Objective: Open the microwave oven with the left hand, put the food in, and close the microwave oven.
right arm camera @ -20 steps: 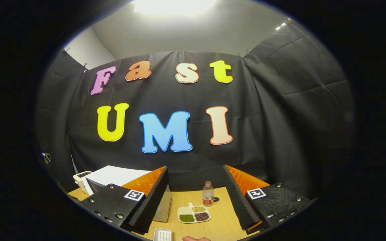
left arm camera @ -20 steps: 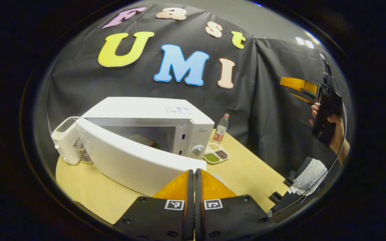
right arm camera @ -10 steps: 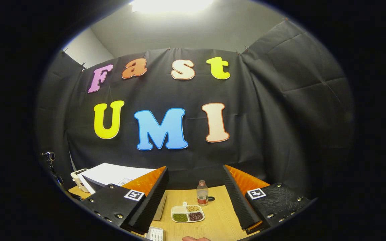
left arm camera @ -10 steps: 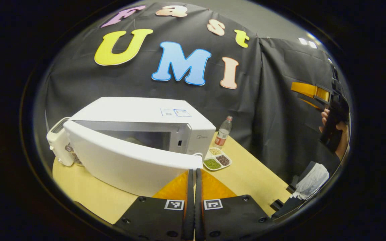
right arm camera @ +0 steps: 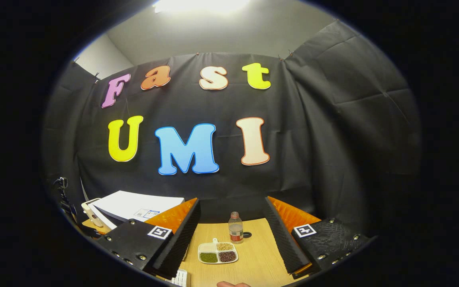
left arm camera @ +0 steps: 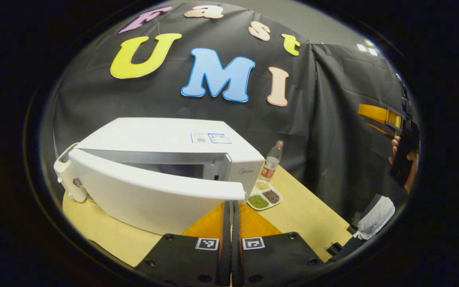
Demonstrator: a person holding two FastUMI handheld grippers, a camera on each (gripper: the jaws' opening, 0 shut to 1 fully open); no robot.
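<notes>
Two grippers: left gripper (left arm camera: pixel 230 207) fingers pressed together, tips at the near edge of the microwave door (left arm camera: pixel 153 195), door ajar on white microwave oven (left arm camera: pixel 165 139); right gripper (right arm camera: pixel 232 223) jaws apart, raised above the sectioned food tray (right arm camera: pixel 217 252) beside bottle (right arm camera: pixel 235 228) on table (left arm camera: pixel 293 207).

The microwave door (left arm camera: pixel 150 195) has swung closer to the microwave oven (left arm camera: pixel 161 139); the opening is now a narrow gap. The left gripper (left arm camera: pixel 230 207) followed it, pressed behind the door's edge.

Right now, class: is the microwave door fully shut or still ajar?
Ajar. In the left gripper view the microwave door stands angled off the microwave, with a gap onto the cavity along its top edge.
</notes>
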